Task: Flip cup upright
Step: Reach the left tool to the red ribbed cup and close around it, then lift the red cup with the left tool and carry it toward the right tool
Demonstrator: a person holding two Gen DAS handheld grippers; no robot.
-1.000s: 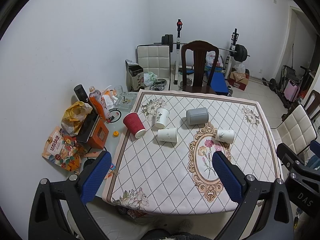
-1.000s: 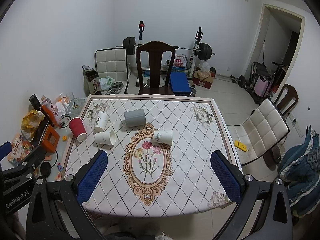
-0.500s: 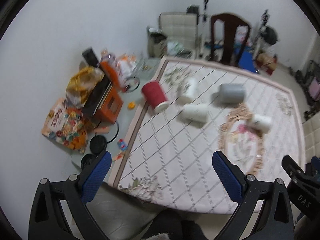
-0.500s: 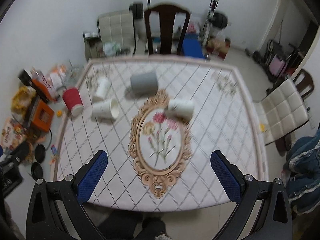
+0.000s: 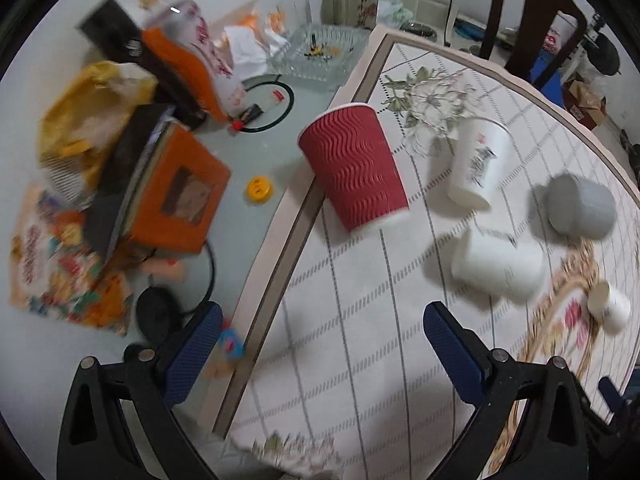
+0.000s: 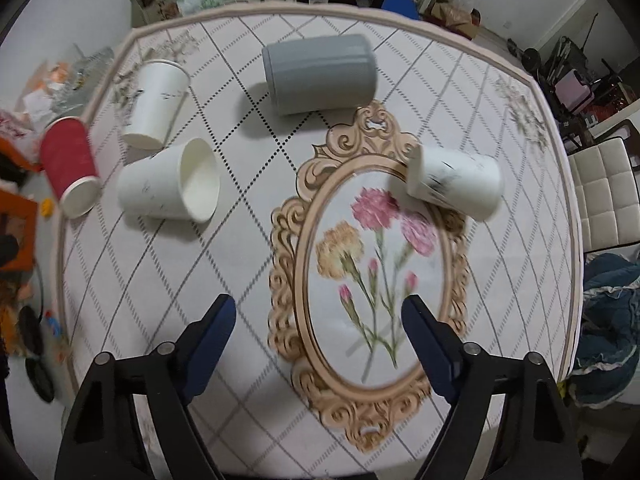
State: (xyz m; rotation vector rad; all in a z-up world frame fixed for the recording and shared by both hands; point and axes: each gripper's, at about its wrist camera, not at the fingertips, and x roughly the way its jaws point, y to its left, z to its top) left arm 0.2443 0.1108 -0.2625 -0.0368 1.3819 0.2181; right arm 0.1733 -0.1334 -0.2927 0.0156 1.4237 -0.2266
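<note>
Several cups lie on the patterned tablecloth (image 6: 248,280). A red ribbed cup (image 5: 354,168) lies at the cloth's left edge; it also shows in the right wrist view (image 6: 68,170). Two white cups (image 6: 154,104) (image 6: 170,186) lie next to it, a grey cup (image 6: 320,74) lies on its side further back, and another white cup (image 6: 456,182) lies on the floral medallion. My left gripper (image 5: 320,340) is open and empty, short of the red cup. My right gripper (image 6: 320,332) is open and empty above the medallion.
Left of the cloth is clutter: an orange box (image 5: 176,196), snack bags (image 5: 52,264), a yellow cap (image 5: 260,189), a glass dish (image 5: 320,56) and black cables. Chairs (image 5: 524,20) and gym gear stand behind the table. A white chair (image 6: 604,196) stands at the right.
Both grippers have moved forward and down toward the table; the cups look much larger. The left view has swung toward the red cup. No cup has moved.
</note>
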